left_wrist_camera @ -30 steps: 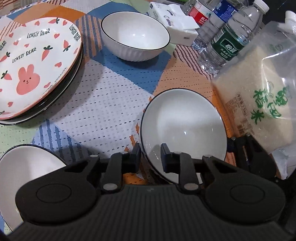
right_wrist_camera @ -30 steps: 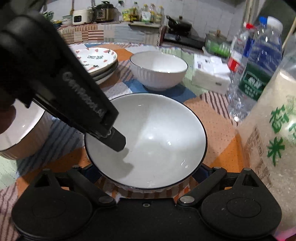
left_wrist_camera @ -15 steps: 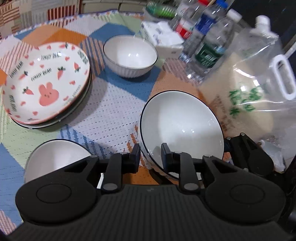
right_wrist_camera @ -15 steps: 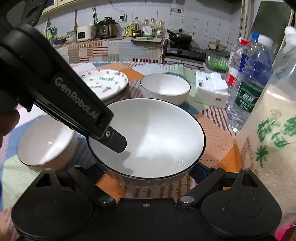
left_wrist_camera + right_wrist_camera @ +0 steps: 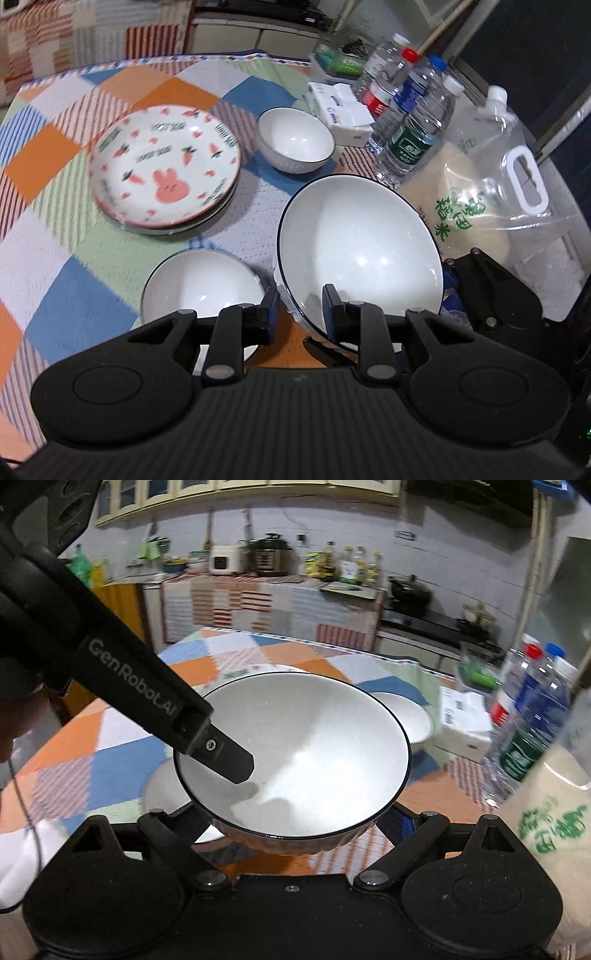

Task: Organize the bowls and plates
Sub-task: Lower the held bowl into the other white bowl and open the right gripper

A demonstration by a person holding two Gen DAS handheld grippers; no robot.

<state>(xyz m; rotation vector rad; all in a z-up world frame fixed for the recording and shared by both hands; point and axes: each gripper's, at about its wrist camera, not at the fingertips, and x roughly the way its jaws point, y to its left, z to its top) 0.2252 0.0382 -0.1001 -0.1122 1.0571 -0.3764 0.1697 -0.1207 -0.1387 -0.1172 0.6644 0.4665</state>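
Open table [image 5: 122, 77] stretches left and far — the right side is walled by water bottles [image 5: 417, 136], a rice bag [image 5: 476, 206] and a tissue box [image 5: 343, 114].

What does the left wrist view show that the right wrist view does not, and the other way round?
Only the left wrist view shows the rabbit plate from above, on its stack, and the whole near bowl on the cloth. Only the right wrist view shows the kitchen counter with its cookers, and the left tool's finger reaching inside the big bowl. Both views share the big bowl, lifted off the table, the far bowl, the bottles and the rice bag.
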